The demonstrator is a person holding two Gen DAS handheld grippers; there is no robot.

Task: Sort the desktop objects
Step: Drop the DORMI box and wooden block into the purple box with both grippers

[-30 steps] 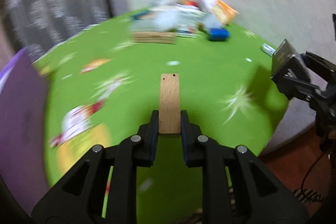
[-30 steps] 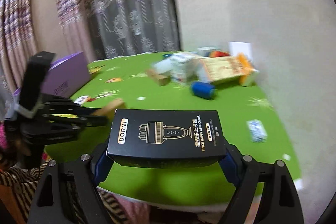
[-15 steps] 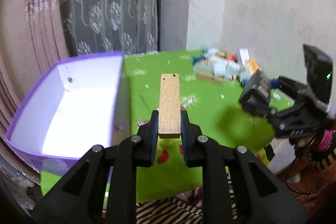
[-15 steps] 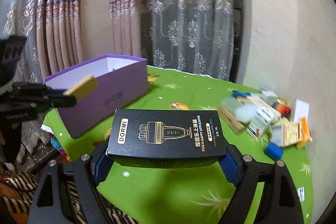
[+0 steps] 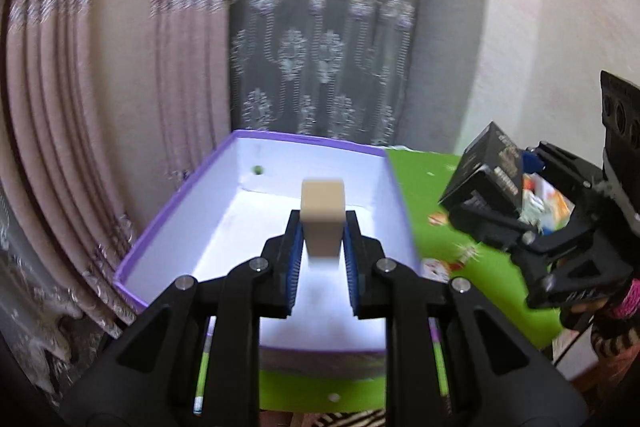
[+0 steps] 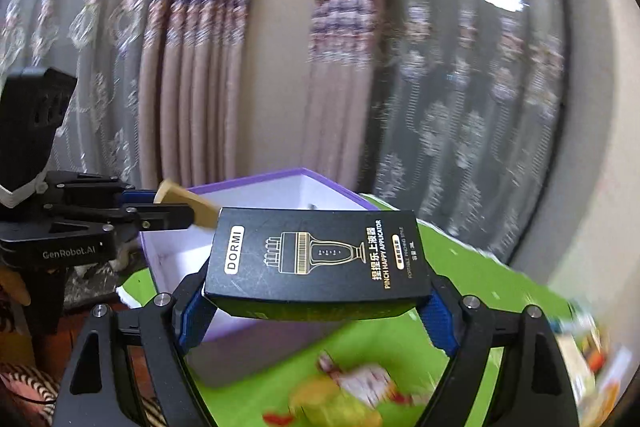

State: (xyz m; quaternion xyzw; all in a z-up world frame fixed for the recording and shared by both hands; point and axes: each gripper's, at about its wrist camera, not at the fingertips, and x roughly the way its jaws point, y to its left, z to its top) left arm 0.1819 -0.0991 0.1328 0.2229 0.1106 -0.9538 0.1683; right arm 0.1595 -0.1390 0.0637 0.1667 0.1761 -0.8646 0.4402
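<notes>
Left tool (image 5: 322, 227), clamping the wooden block (image 5: 322, 223), now hangs over the purple box (image 5: 256, 163); right tool (image 6: 316, 301) grips the black carton (image 6: 316, 263) alongside.

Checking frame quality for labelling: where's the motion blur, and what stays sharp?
Left wrist view: curtains smeared, wooden block soft, purple box fairly crisp. Right wrist view: curtains and green tablecloth blurred, black DORMI box print sharp; both fisheye-bent.

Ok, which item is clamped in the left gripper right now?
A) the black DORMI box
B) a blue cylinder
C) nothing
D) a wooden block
D: the left gripper is shut on the wooden block, held over the purple box; the black DORMI box is in the right gripper.
</notes>
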